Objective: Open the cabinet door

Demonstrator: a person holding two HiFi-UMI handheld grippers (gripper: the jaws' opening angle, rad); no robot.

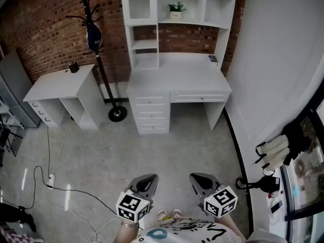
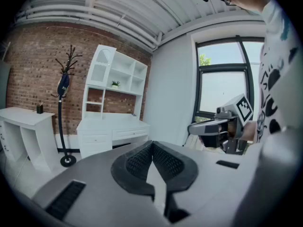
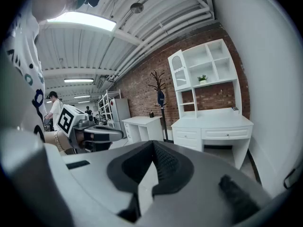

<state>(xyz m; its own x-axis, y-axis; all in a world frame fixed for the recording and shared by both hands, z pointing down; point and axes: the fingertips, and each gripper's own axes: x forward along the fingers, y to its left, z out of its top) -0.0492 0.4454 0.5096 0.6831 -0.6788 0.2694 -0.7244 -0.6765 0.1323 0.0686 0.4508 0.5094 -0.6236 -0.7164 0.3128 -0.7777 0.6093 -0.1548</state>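
Standing well back from the white bench (image 1: 177, 80), the person holds both tools low at the bottom edge of the head view, aimed slightly downward. The left hand-held gripper (image 1: 148, 179) has its ribbed pads pressed together with nothing between them, and the right hand-held gripper (image 1: 199, 178) is the same: closed and empty. The task has not really begun.

The cabinet door (image 1: 139, 4), an arched panel, sits in the upper left compartment of the shelf unit on the bench, near the top centre of the head view. It looks shut, and it is well apart from both tools. Its knob or handle is too small to make out.

Several things could go wrong from here:
- Reaching the door with the jaws still pressed together would probably mean bumping the handle rather than catching it. Whichever tool is used should spread its jaws before contact.
- The hinge side is unclear, so a pull at the wrong edge may strain the door or slip off.
- The door sits high and behind the deep bench top, so a long stretched reach could leave a weak, skewed pinch.
- A potted plant (image 1: 176, 10) stands on the open shelf just right of the door, where a wide swing could knock it.
- The coat stand (image 1: 93, 34) left of the bench could snag an elbow.
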